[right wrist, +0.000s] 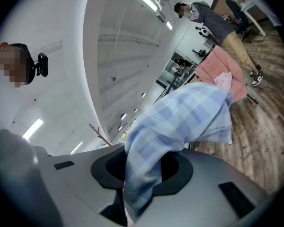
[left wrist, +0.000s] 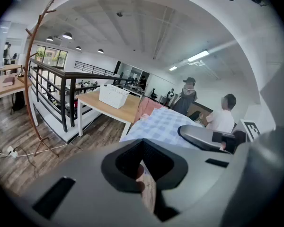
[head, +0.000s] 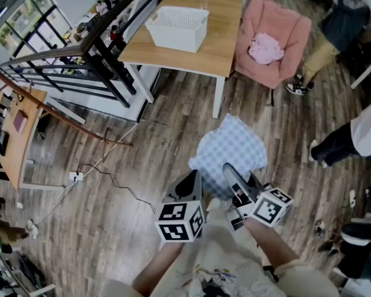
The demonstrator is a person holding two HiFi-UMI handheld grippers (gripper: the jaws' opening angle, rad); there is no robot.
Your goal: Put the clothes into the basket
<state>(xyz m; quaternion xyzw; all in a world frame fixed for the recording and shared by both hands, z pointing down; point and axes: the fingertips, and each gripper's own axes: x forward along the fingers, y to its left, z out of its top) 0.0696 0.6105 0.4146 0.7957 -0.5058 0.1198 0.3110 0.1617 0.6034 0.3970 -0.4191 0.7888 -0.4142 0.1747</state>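
Right gripper (right wrist: 132,193): jaws clamped on a fold of the blue checked cloth (right wrist: 182,115). The fabric runs out from between them and spreads forward and to the right.
Left gripper (left wrist: 146,186): jaws pressed together with no fabric between them. It is tipped downward and sits just beside the right gripper, on the person's left.
Marker cubes: one black-and-white cube on each gripper, left cube (head: 180,220) and right cube (head: 272,206). Both are near the person's body, low in the head view.
Cloth position: clear of the wooden floor (head: 111,159), hanging from the right gripper in front of the person. It is between the person and the table, well apart from the basket (head: 178,26). The left gripper is not touching it.
Basket position: white, with perforated walls, standing upright on the wooden table (head: 222,51), toward that table's left half in the head view.
Pink armchair (head: 287,33): just beside the table's right side. A pink garment (head: 266,48) lies bunched on its seat.
Black railing (head: 93,67): runs along the left of the table.
Cable (head: 111,179): thin, lying loose across the floor to the left of the grippers.
Bystanders: one person (head: 337,26) stands just beside the armchair at upper right. Another person's legs (head: 340,142) enter from the right edge.
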